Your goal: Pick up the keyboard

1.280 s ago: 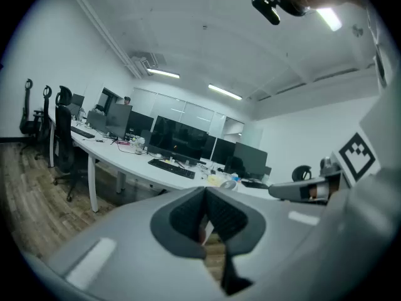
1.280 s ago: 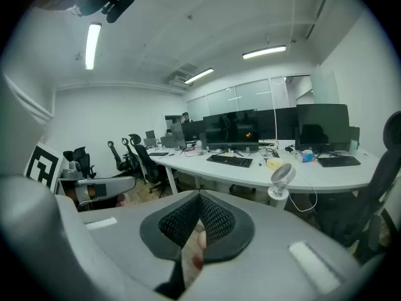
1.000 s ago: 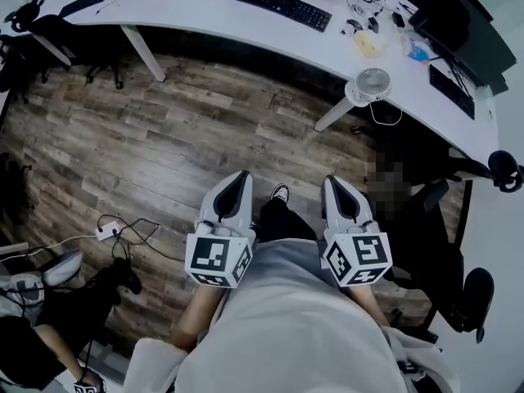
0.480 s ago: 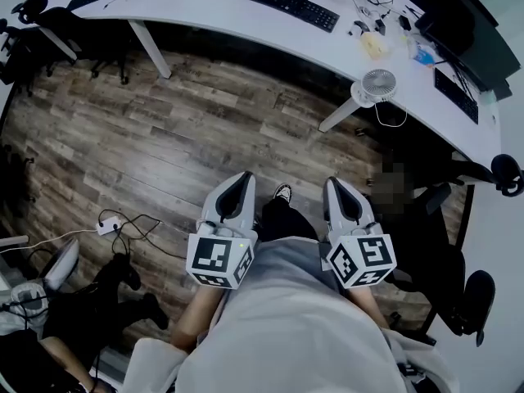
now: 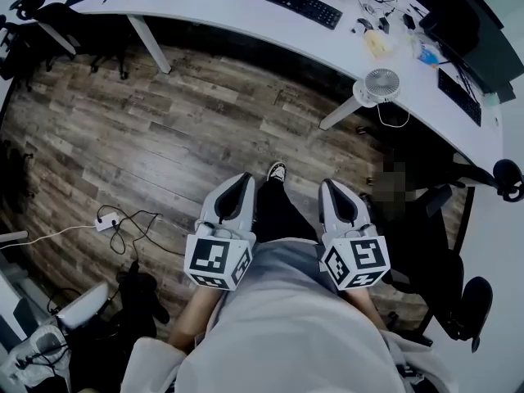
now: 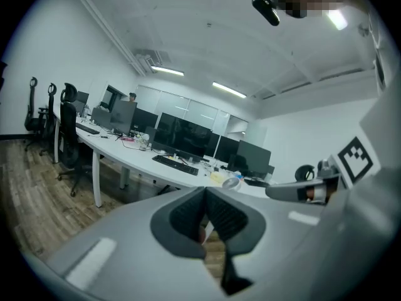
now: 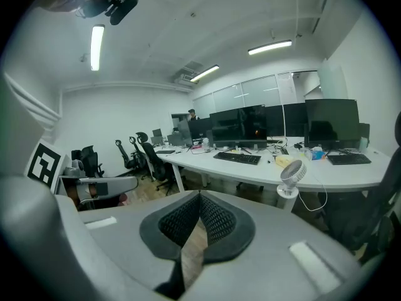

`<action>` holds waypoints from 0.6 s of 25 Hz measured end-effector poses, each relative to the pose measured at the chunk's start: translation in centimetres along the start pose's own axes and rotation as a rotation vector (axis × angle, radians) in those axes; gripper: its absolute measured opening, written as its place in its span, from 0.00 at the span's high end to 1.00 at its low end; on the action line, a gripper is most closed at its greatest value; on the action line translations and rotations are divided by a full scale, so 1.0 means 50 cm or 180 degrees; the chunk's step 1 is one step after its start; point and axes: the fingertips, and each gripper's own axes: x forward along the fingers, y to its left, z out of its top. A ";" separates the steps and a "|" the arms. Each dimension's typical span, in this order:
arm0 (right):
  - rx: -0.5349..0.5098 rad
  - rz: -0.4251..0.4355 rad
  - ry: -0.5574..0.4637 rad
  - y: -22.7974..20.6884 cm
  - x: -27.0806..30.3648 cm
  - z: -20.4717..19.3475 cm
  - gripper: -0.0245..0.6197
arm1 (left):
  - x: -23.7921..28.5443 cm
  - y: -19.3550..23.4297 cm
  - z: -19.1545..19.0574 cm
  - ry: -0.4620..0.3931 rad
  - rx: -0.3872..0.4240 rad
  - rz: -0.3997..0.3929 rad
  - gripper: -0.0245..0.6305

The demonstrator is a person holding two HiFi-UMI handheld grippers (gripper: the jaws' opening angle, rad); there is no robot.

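A black keyboard (image 5: 290,0) lies on the long white desk (image 5: 213,6) at the far side of the room; it also shows in the left gripper view (image 6: 178,164) and the right gripper view (image 7: 237,157). Both grippers are held close to the person's body, far from the desk. My left gripper (image 5: 243,178) is shut with nothing between its tips (image 6: 204,189). My right gripper (image 5: 329,184) is shut too and holds nothing (image 7: 200,195). The two point side by side toward the desk.
A small white fan (image 5: 375,86) stands below the desk edge. Monitors (image 5: 458,23), a second keyboard (image 5: 458,95) and small clutter sit on the desk's right part. Black office chairs (image 5: 446,260) stand at right. A power strip with cables (image 5: 110,222) lies on the wooden floor (image 5: 164,137).
The view has shifted a little, and the desk sits slightly higher in frame. The person's foot has stepped forward. Both grippers stay shut, close to the body.
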 end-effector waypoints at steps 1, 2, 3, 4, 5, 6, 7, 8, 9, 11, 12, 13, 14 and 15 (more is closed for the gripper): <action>0.0005 0.0009 -0.0003 -0.006 0.009 0.005 0.96 | 0.008 0.001 0.003 0.0005 0.0006 0.0006 0.96; 0.0011 0.0020 -0.0006 -0.013 0.020 0.011 0.96 | 0.018 0.003 0.007 0.0009 0.0012 0.0015 0.96; 0.0015 0.0033 -0.0007 -0.019 0.030 0.016 0.96 | 0.027 0.006 0.011 0.0013 0.0017 0.0028 0.96; 0.0016 0.0051 -0.0007 -0.024 0.040 0.021 0.96 | 0.036 0.008 0.015 0.0016 0.0022 0.0044 0.96; 0.0015 0.0076 -0.0006 -0.029 0.050 0.026 0.95 | 0.045 0.011 0.020 0.0018 0.0025 0.0059 0.96; 0.0013 0.0103 -0.0005 -0.033 0.060 0.031 0.94 | 0.055 0.014 0.024 0.0018 0.0026 0.0074 0.96; 0.0010 0.0127 -0.0003 -0.037 0.070 0.035 0.92 | 0.065 0.016 0.028 0.0018 0.0027 0.0086 0.96; 0.0010 0.0147 -0.0001 -0.042 0.081 0.040 0.92 | 0.076 0.019 0.032 0.0021 0.0026 0.0097 0.96; 0.0014 0.0164 0.0004 -0.048 0.091 0.044 0.92 | 0.087 0.022 0.034 0.0028 0.0024 0.0105 0.96; 0.0024 0.0195 0.0024 -0.062 0.115 0.049 0.92 | 0.114 0.027 0.036 0.0050 0.0018 0.0120 0.96; 0.0031 0.0211 0.0039 -0.070 0.127 0.052 0.92 | 0.129 0.029 0.038 0.0064 0.0015 0.0125 0.96; 0.0039 0.0225 0.0054 -0.079 0.140 0.056 0.92 | 0.144 0.031 0.040 0.0078 0.0013 0.0128 0.96; 0.0046 0.0234 0.0065 -0.089 0.153 0.060 0.92 | 0.161 0.033 0.043 0.0091 0.0013 0.0129 0.96; 0.0051 0.0240 0.0075 -0.100 0.167 0.066 0.92 | 0.178 0.034 0.046 0.0102 0.0016 0.0128 0.96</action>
